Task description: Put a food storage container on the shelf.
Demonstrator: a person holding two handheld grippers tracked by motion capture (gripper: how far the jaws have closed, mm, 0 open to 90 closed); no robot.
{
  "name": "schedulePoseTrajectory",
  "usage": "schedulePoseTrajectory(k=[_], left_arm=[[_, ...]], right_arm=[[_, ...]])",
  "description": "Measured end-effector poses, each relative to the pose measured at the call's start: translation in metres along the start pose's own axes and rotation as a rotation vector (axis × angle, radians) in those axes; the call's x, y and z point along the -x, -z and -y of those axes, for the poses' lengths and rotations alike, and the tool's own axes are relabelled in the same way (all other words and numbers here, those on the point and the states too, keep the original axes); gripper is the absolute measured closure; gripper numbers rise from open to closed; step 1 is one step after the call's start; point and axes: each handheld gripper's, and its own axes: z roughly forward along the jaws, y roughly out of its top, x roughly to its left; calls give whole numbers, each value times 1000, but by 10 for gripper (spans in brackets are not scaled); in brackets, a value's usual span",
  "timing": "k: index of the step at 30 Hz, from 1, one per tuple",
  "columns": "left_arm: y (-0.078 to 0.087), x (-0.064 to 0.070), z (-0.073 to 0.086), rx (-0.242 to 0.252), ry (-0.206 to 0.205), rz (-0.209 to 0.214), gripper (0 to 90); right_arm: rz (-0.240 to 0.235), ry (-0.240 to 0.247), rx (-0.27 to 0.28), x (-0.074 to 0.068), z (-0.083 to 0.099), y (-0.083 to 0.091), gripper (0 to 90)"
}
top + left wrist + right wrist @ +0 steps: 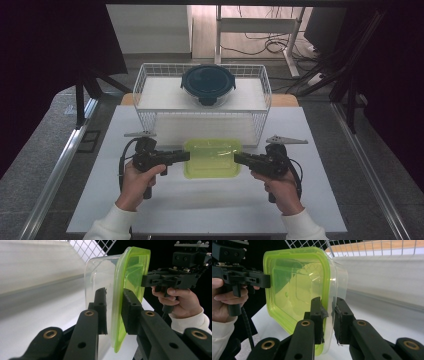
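Container (125, 285) lid's lower corner — hidden behind the jaws.

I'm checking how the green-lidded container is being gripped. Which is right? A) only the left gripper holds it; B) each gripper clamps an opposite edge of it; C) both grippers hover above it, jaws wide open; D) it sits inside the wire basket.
B: the left gripper and right gripper meet opposite ends of the green-lidded container, and each gripper view shows jaws closed over its rim.
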Motion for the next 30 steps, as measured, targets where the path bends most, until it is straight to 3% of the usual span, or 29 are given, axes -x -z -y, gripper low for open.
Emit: schedulePoseTrajectory(k=[11, 20, 30], left_arm=[[12, 15, -24, 17, -38, 19, 760], [26, 31, -57, 57, -77, 19, 760], [41, 34, -93, 72, -81, 21, 760]], right_arm=[[0, 26, 45, -14, -21, 15, 781], [-10, 70, 87, -26, -57, 27, 781], [-23, 86, 103, -35, -98, 27, 780]])
